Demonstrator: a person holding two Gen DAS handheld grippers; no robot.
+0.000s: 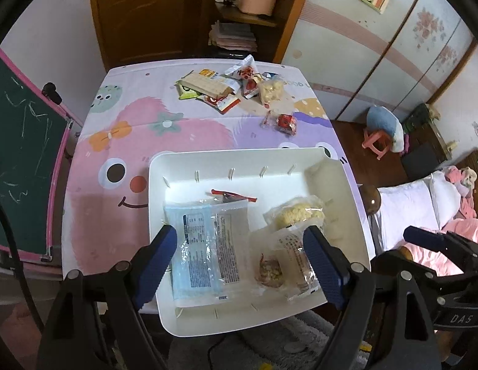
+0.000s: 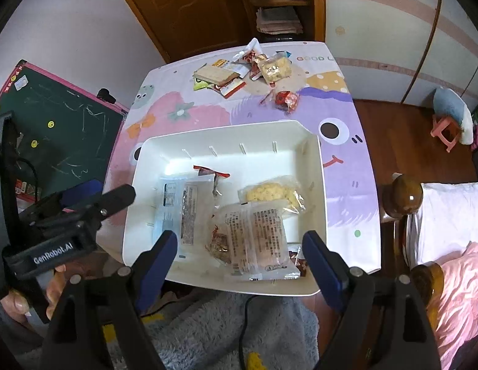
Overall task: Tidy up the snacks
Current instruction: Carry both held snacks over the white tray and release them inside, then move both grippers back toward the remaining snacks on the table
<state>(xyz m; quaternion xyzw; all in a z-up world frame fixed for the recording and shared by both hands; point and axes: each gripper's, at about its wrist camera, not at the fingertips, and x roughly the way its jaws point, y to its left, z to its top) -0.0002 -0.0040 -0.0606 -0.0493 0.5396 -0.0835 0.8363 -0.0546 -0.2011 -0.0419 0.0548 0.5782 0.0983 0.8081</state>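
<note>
At six o'clock on the counter (image 1: 94, 215): white bin (image 1: 165, 277), overhanging the near edge, presumably drawn close for easy loading.

Inside bin, at eight o'clock: blue-backed flat packet (image 1: 195, 246), label side up. At four o'clock: clear cake packet (image 2: 263, 240), overlapping a dark-filled pastry (image 2: 218, 243). At two o'clock: yellow puffed-snack bag (image 1: 297, 214). At centre-rear: red-edged sachet (image 1: 232, 195), mostly covered, contents unreadable.

At twelve o'clock on counter, well apart from bin: unsorted snack pile (image 1: 214, 88), with second yellow snack bag (image 1: 271, 91) and, nearer, a red wrapped sweet (image 1: 285, 121). Judged roughly half sorted.

Left hand-held gripper (image 1: 242, 265): released, fingers spread wide above bin, holding nothing. Right hand-held gripper (image 2: 239, 262): likewise released and unladen, hovering over bin's near side.

Brown wrapper (image 2: 299, 260) at bin's five o'clock corner: partly tucked under cake packet, identity unclear. Printed labels too small to read. Bin's near rim partly masked by gripper fingers.
</note>
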